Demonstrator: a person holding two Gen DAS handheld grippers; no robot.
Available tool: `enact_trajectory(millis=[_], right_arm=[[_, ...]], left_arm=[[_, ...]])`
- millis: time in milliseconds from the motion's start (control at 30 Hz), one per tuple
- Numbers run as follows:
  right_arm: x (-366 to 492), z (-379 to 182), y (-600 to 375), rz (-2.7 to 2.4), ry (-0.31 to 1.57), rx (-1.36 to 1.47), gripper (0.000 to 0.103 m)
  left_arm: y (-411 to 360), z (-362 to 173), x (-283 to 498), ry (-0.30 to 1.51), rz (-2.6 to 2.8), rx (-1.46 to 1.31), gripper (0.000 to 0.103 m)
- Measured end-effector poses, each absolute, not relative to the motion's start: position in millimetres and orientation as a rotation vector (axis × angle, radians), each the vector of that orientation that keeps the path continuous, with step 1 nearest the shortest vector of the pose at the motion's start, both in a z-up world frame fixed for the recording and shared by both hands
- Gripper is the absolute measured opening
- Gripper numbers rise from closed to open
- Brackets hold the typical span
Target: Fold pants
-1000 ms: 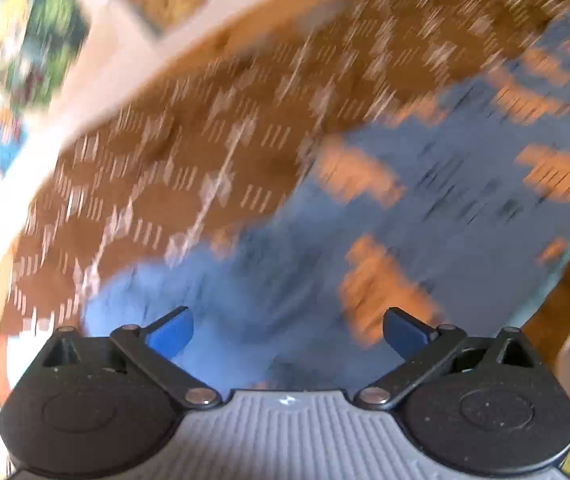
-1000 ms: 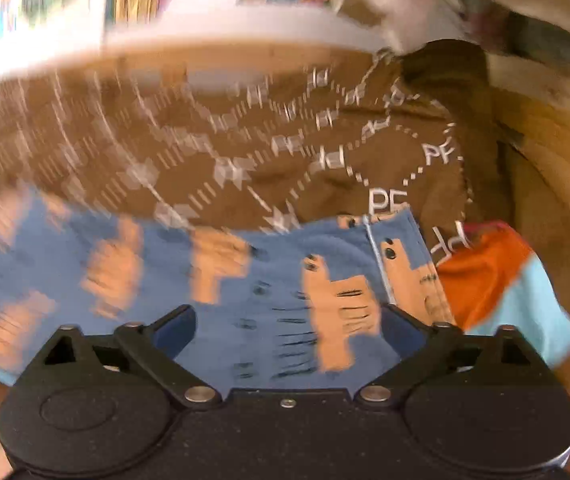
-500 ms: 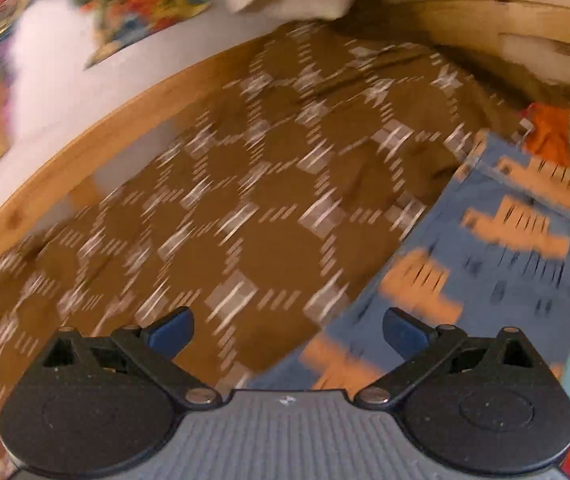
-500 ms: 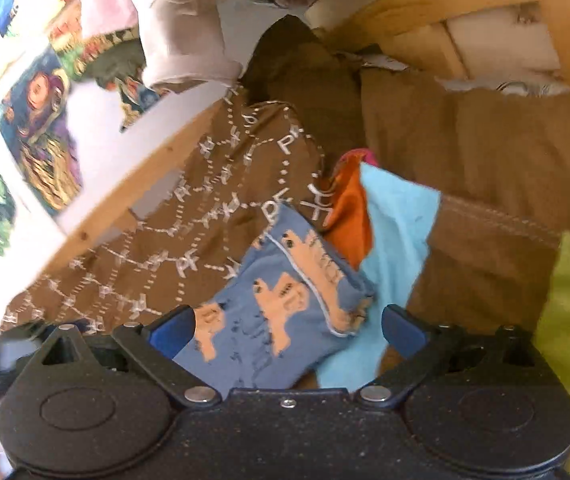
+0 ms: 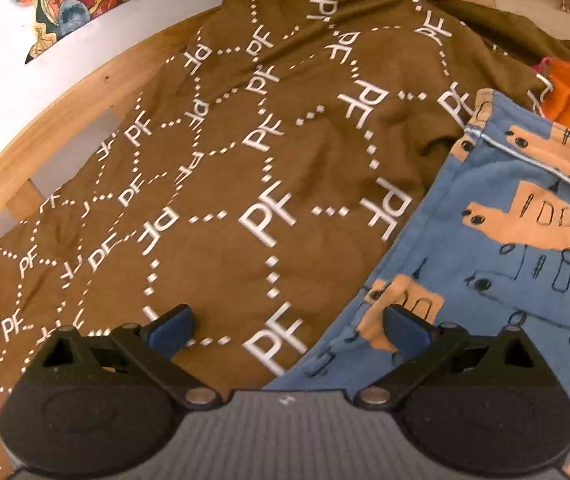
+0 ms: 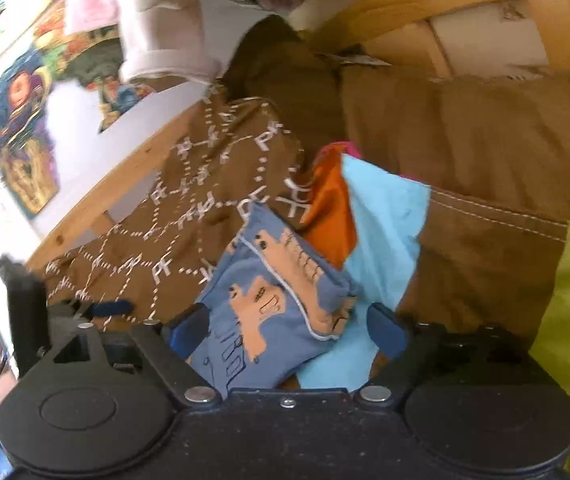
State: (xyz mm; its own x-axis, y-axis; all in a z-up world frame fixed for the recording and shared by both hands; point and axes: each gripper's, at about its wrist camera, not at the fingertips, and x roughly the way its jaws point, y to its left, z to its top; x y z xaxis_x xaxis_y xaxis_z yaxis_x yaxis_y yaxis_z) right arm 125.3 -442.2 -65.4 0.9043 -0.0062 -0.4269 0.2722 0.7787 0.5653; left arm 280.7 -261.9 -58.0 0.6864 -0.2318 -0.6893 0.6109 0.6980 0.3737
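Left tongs (image 5: pixel 287 322) shifted off blue orange-patterned pants (image 5: pixel 525 240), now folded.

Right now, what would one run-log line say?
task: fold pants | right claw: closing around blue pants | left claw: open, over brown blanket

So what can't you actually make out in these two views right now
- Blue pants: cut off by the right edge in the left wrist view.
- Pants' lower part: hidden behind the right gripper, whose jaws are closing around the cloth.
- Left gripper: blurred, at the right wrist view's left edge.
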Motion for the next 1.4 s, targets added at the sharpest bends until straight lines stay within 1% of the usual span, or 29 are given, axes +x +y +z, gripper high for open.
enact_trajectory(millis=[100,167,233,267,333,367,400,433,567,633,800,933,1100,1267,1300,1367,1400], right_arm=[[131.1,-67.4,-444.3,-0.167,0.41,0.739,0.086],[131.6,-69.8,-446.0,-0.173,0.41,0.763,0.078],[129.0,-73.5,-451.3,-0.191,0.41,0.797,0.06],[127.6,-76.0,-455.8,-0.197,0.408,0.827,0.055],[123.7,-81.8,-465.2,-0.2,0.387,0.909,0.037],[122.2,-85.3,-470.3,-0.202,0.379,0.953,0.033],[121.3,-88.0,-474.2,-0.203,0.377,0.982,0.025],[120.9,-89.2,-476.6,-0.203,0.379,0.989,0.019],[122.5,-80.2,-469.1,-0.194,0.391,0.867,0.018],[123.8,-68.5,-456.3,-0.197,0.393,0.701,0.016],[123.5,-45.3,-408.1,-0.178,0.361,0.286,0.015],[125.2,-43.1,-375.8,-0.144,0.361,0.063,0.015],[123.1,-45.5,-354.6,-0.119,0.352,-0.076,0.015],[124.1,-46.6,-342.6,-0.099,0.35,-0.17,0.015],[126.5,-47.1,-339.1,-0.093,0.349,-0.188,0.015],[126.2,-48.8,-333.4,-0.078,0.348,-0.228,0.015],[123.6,-48.5,-331.3,-0.069,0.35,-0.249,0.015]], left_arm=[[-259.1,-57.6,280.7,0.659,-0.489,0.656,0.103],[-260.0,-48.9,284.2,0.671,-0.462,0.649,0.103],[-257.0,-38.8,286.0,0.68,-0.451,0.607,0.103],[-255.1,-31.9,288.3,0.687,-0.452,0.57,0.103],[-251.7,-15.6,294.5,0.715,-0.46,0.47,0.103],[-249.8,-6.6,296.2,0.731,-0.473,0.417,0.103],[-249.9,1.4,298.2,0.745,-0.491,0.369,0.103],[-252.7,7.8,300.5,0.758,-0.513,0.329,0.103],[-265.8,27.0,303.3,0.824,-0.604,0.205,0.103],[-273.1,31.5,303.4,0.873,-0.651,0.138,0.103],[-286.5,34.4,303.6,1.01,-0.747,-0.019,0.103],[-293.8,39.1,298.4,1.083,-0.78,-0.092,0.103],[-315.1,39.2,298.3,1.119,-0.777,-0.015,0.103],[-328.5,25.6,299.8,1.189,-0.785,-0.022,0.102],[-329.3,22.2,300.5,1.204,-0.778,-0.029,0.101],[-328.5,17.8,300.2,1.23,-0.775,-0.042,0.094],[-327.9,16.4,299.9,1.238,-0.778,-0.046,0.086]])
